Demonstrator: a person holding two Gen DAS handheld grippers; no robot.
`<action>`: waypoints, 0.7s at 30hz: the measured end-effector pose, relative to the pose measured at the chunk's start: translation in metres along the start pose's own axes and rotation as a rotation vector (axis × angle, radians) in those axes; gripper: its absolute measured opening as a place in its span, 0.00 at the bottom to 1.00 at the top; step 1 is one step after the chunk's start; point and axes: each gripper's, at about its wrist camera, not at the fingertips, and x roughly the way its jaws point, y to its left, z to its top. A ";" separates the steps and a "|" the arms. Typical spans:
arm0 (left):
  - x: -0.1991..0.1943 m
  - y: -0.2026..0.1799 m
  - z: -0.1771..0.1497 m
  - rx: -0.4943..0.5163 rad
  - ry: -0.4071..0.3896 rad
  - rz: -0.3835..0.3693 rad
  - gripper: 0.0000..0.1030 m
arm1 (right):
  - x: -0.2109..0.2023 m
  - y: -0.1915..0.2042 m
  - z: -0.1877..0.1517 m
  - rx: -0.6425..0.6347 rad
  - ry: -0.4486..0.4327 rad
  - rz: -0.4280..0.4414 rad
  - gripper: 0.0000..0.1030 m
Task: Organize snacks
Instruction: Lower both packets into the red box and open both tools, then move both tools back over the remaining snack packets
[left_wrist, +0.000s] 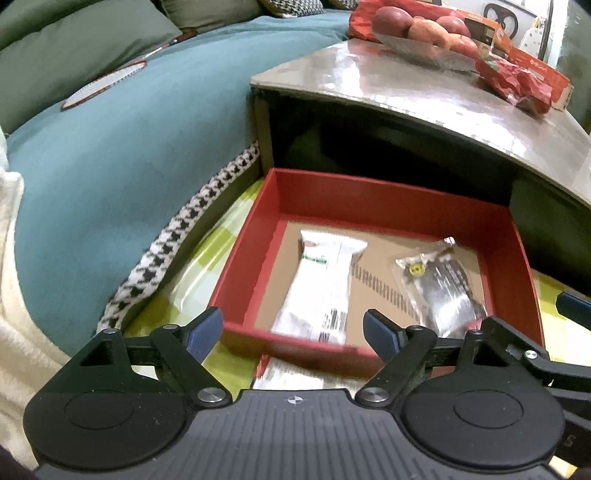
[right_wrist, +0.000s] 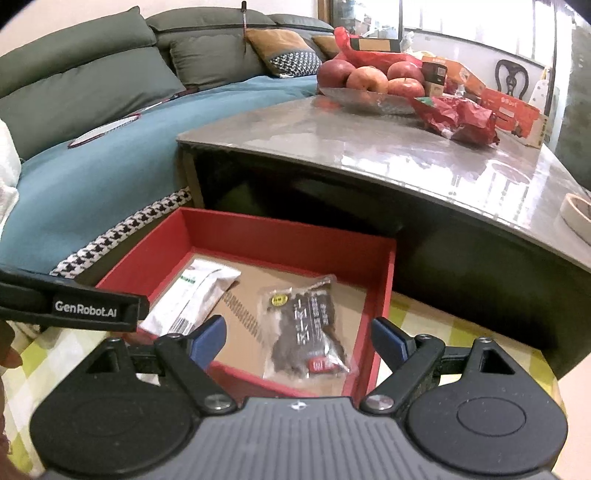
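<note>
A red open box (left_wrist: 258, 236) (right_wrist: 382, 280) with a brown cardboard floor sits on a green checked cloth. In it lie a white snack packet (left_wrist: 321, 284) (right_wrist: 192, 295) on the left and a clear packet of dark snacks (left_wrist: 443, 284) (right_wrist: 306, 325) on the right. Another white packet (left_wrist: 291, 373) lies outside the box, just under its near wall. My left gripper (left_wrist: 293, 328) is open and empty above the box's near edge. My right gripper (right_wrist: 297, 338) is open and empty over the dark packet's near end. The left gripper's body (right_wrist: 74, 306) shows at left in the right wrist view.
A low table with a glossy top (left_wrist: 406, 96) (right_wrist: 332, 136) stands behind the box, carrying a dish of apples (right_wrist: 369, 83), red wrappers (right_wrist: 461, 120) and an orange carton (right_wrist: 513, 110). A sofa with a teal cover (left_wrist: 110, 155) and a houndstooth edge lies to the left.
</note>
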 end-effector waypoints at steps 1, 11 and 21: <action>-0.001 0.000 -0.003 0.002 0.002 0.000 0.85 | -0.002 0.001 -0.002 -0.001 0.004 0.000 0.88; -0.015 -0.003 -0.025 0.025 0.017 -0.011 0.86 | -0.026 0.000 -0.016 0.017 0.010 0.013 0.88; -0.025 0.000 -0.054 0.070 0.047 -0.028 0.87 | -0.046 -0.005 -0.037 0.030 0.040 0.014 0.88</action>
